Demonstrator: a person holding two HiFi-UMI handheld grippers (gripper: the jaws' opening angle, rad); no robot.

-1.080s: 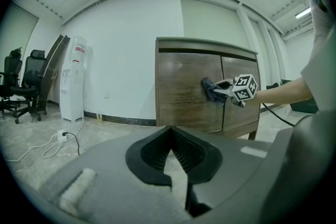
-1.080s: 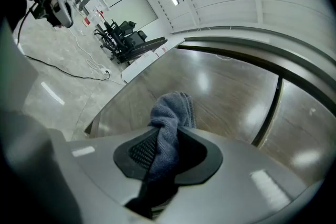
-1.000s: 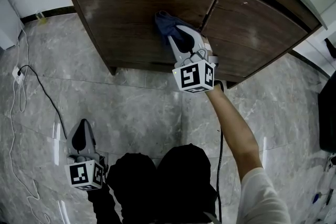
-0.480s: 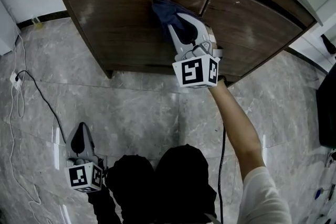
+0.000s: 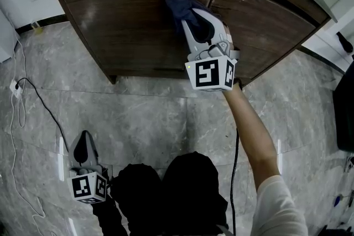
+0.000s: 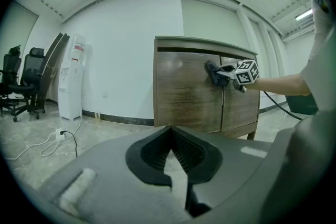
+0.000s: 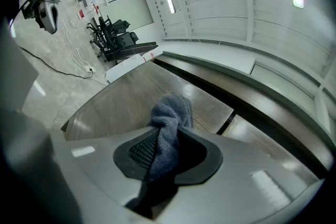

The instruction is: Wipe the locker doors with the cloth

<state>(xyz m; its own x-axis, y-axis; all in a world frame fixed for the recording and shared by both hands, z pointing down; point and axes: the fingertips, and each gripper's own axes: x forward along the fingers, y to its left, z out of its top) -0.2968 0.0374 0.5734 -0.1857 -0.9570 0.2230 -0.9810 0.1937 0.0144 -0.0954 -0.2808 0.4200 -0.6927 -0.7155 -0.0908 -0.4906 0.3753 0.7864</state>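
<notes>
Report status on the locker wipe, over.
Right tool shut on blue cloth, cloth against left door, top right. Left tool low, shut, empty. Nothing in the way.

locker doors: two, a left door (image 5: 138, 19) and a right door (image 5: 271, 25)
cloth (image 5: 176, 3): one
grippers: two, the left gripper (image 5: 84, 140) and the right gripper (image 5: 191, 12)
marker cubes (image 5: 211, 73): two, one on each gripper
office chairs (image 6: 16, 86): two, side by side
water dispenser (image 6: 71, 78): one
power strip (image 6: 59, 134): one
</notes>
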